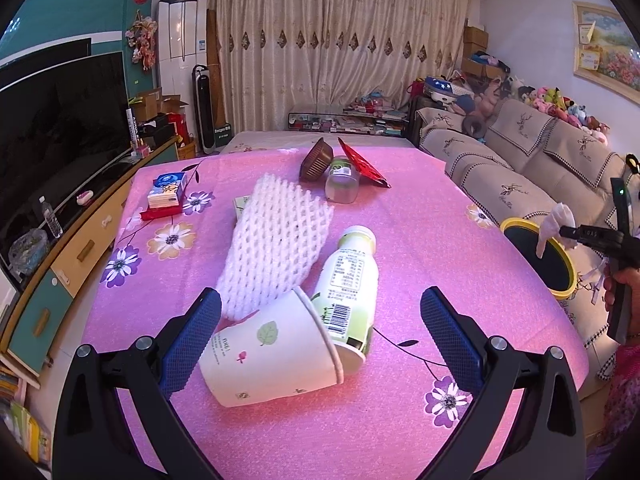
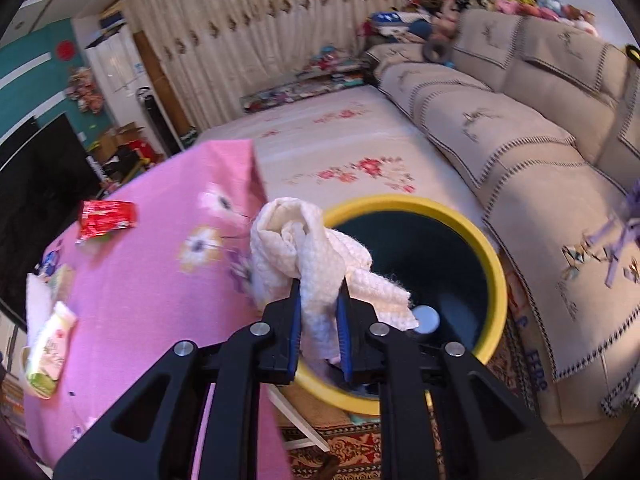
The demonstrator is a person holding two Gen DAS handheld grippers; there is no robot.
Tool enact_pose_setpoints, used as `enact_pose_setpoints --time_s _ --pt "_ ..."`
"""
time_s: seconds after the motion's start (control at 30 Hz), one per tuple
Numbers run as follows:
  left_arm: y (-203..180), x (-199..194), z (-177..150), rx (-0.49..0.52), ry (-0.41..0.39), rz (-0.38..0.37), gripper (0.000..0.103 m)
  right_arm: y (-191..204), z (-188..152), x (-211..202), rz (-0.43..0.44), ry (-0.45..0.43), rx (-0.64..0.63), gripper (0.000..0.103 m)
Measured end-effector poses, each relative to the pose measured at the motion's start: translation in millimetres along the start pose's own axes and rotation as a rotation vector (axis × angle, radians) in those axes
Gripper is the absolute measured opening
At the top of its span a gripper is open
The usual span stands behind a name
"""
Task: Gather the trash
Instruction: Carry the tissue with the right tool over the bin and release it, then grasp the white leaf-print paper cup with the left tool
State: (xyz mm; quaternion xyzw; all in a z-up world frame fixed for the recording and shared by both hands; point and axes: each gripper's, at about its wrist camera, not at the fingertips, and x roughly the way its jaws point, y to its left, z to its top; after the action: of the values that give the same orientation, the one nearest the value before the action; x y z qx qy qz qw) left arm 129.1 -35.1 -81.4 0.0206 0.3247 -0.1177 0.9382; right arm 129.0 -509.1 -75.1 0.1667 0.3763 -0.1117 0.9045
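Observation:
My left gripper [image 1: 320, 316] is open, its blue pads either side of a tipped white paper cup [image 1: 272, 356] and a green-white drink bottle [image 1: 350, 280] lying on the pink floral tablecloth [image 1: 420, 220]. A white foam net [image 1: 272, 240], a clear jar [image 1: 342, 180], a brown basket [image 1: 316, 160] and a red wrapper [image 1: 362, 164] lie farther back. My right gripper [image 2: 319, 300] is shut on a crumpled white paper towel [image 2: 304, 248] above the yellow-rimmed dark bin [image 2: 460, 232]. In the left wrist view the right gripper [image 1: 568, 232] holds the towel [image 1: 558, 224] over the bin [image 1: 516, 224].
A tissue pack [image 1: 168, 190] on a red box sits at the table's left. A beige sofa [image 1: 540, 168] runs along the right, close behind the bin. A TV [image 1: 60, 128] and cabinet stand on the left. A round white lid [image 2: 426, 318] lies inside the bin.

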Motion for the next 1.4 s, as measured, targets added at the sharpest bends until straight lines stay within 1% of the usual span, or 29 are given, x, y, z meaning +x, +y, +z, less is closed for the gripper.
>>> enact_pose_setpoints --time_s 0.17,0.3,0.43,0.5,0.53,0.6,0.77,0.87,1.03,1.13,1.27,1.4 --pt "-10 3 1 0.022 0.013 -0.006 0.098 -31 -9 39 -0.046 0.065 0.049 0.016" --pt "-15 5 2 0.034 0.02 -0.006 0.098 -43 -17 64 -0.063 0.113 0.071 0.017" --pt "-17 7 2 0.038 0.029 -0.006 0.098 -50 -24 72 -0.068 0.134 0.086 0.017" --pt "-17 9 3 0.04 0.033 -0.008 0.098 -54 -24 75 -0.07 0.137 0.091 0.022" --pt "-17 10 3 0.042 0.034 -0.009 0.098 -54 -24 75 -0.071 0.137 0.093 0.025" --pt "-19 11 3 0.044 0.036 -0.012 0.098 -55 -23 75 -0.069 0.132 0.097 0.034" --pt "-20 11 2 0.045 0.037 -0.013 0.098 -51 -21 66 -0.064 0.117 0.099 0.035" --pt "-18 12 1 0.045 0.042 -0.006 0.098 -46 -23 55 -0.043 0.094 0.093 0.044" --pt "-9 12 -3 0.043 0.047 -0.009 0.098 -33 -25 42 -0.015 0.077 0.075 0.045" --pt "-3 10 -7 0.064 0.045 -0.018 0.098 -24 -25 34 -0.001 0.064 0.058 0.047" --pt "10 7 -12 0.075 0.049 0.01 0.097 -16 -24 28 0.013 0.053 0.048 0.048" --pt "27 4 -17 0.037 0.06 -0.04 0.097 -10 -24 26 0.019 0.058 0.039 0.048"
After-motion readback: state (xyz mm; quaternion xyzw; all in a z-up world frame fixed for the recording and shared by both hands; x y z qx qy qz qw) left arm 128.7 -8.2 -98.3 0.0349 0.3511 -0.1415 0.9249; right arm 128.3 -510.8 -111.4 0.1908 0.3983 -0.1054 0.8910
